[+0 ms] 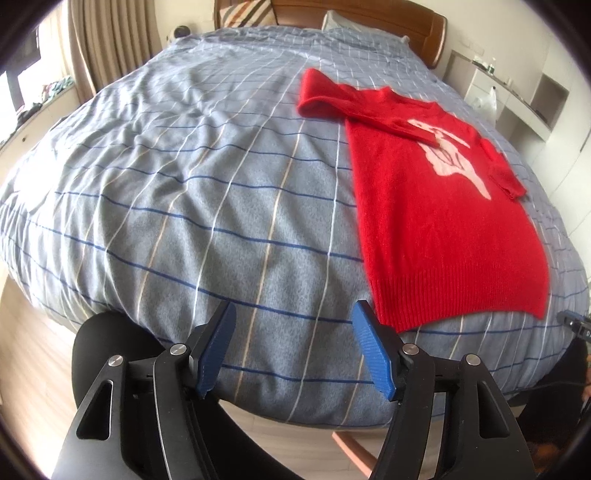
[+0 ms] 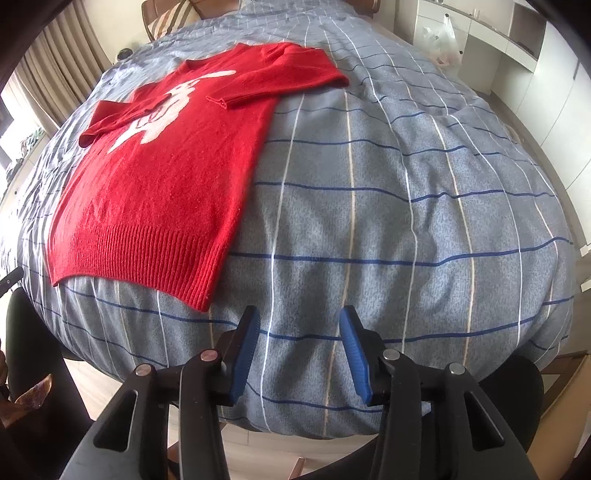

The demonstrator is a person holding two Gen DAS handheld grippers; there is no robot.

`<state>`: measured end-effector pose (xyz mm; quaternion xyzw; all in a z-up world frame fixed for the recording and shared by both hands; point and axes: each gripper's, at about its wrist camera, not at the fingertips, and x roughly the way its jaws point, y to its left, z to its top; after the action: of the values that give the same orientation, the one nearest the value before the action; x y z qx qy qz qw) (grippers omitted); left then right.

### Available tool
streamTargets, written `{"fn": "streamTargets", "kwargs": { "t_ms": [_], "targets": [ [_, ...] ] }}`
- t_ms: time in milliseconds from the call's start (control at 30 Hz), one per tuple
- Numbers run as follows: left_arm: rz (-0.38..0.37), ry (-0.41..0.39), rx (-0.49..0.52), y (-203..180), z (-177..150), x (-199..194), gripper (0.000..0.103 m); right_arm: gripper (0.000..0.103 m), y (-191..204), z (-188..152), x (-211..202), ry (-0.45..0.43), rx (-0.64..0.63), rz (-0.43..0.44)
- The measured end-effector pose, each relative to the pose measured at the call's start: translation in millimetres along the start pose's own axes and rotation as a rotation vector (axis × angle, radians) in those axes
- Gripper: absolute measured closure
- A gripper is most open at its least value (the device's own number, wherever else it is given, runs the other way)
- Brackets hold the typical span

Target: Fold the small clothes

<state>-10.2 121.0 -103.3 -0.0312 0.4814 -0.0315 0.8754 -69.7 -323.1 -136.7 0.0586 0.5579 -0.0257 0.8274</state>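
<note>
A small red knit sweater (image 1: 436, 206) with a pale pink figure on the chest lies flat on the bed, hem toward me, both sleeves folded across the chest. It also shows in the right wrist view (image 2: 159, 184) at the left. My left gripper (image 1: 293, 321) is open and empty, above the bed's near edge, left of the sweater's hem. My right gripper (image 2: 299, 325) is open and empty, above the bed's near edge, right of the hem corner.
The bed has a grey-blue checked cover (image 1: 184, 192) with loose wrinkles. A wooden headboard (image 1: 369, 18) and pillows are at the far end. Curtains (image 1: 110, 40) hang at the left, white shelves (image 1: 535, 96) stand at the right. A black chair back (image 1: 96, 347) sits below the left gripper.
</note>
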Motion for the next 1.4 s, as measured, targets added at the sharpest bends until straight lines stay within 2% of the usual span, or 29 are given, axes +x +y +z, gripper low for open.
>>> {"fn": "streamTargets", "kwargs": {
  "t_ms": [233,400,500,600,667,700,800,867,1000,1067,1100,1167,1233,1333,1400],
  "targets": [
    [0.025,-0.039,-0.005,-0.4,8.4,0.2,0.03,0.058,-5.8,-0.4,-4.3,-0.006,0.002,-0.026],
    [0.062,-0.123,-0.044,7.8,26.6,1.0,0.022,0.058,-10.5,8.2,-13.2,-0.032,-0.021,-0.065],
    [0.131,-0.206,-0.091,17.9,38.2,7.3,0.019,0.058,-11.0,30.7,-30.0,-0.094,-0.072,-0.12],
    [0.181,-0.258,-0.12,25.9,41.5,18.8,0.019,0.056,-2.1,65.3,-50.5,-0.197,-0.165,-0.185],
    [0.212,-0.282,-0.114,26.8,36.7,26.5,0.019,0.043,11.5,90.7,-57.7,-0.267,-0.236,-0.195],
    [0.228,-0.292,-0.102,26.1,31.9,30.5,0.019,0.04,20.8,103.1,-57.4,-0.298,-0.277,-0.191],
    [0.258,-0.245,-0.067,24.0,30.6,40.9,0.019,0.036,56.3,137.9,-37.8,-0.331,-0.416,-0.108],
    [0.265,-0.274,-0.065,23.7,30.1,37.2,0.018,0.037,80.1,157.9,-11.3,-0.306,-0.495,-0.024],
    [0.274,-0.261,-0.063,24.2,29.2,40.0,0.018,0.037,110.5,184.2,55.7,-0.236,-0.566,-0.013],
    [0.272,-0.246,-0.075,26.6,29.7,42.9,0.018,0.043,109.9,191.6,89.4,-0.161,-0.548,-0.02],
    [0.271,-0.238,-0.081,27.4,29.8,44.6,0.018,0.052,104.3,194.4,96.0,-0.146,-0.512,0.012],
    [0.265,-0.228,-0.093,30.1,29.2,45.7,0.018,0.097,82.7,201.3,83.8,-0.192,-0.41,0.036],
    [0.257,-0.228,-0.103,32.0,28.7,45.4,0.018,0.097,49.4,208.4,60.9,-0.258,-0.29,0.052],
    [0.247,-0.215,-0.113,33.0,29.2,48.2,0.018,0.097,-23.5,214.8,28.6,-0.33,-0.116,-0.025],
    [0.24,-0.206,-0.12,33.6,29.5,49.6,0.018,0.097,-80.2,213.3,13.1,-0.336,0.009,-0.084]
  ]
}}
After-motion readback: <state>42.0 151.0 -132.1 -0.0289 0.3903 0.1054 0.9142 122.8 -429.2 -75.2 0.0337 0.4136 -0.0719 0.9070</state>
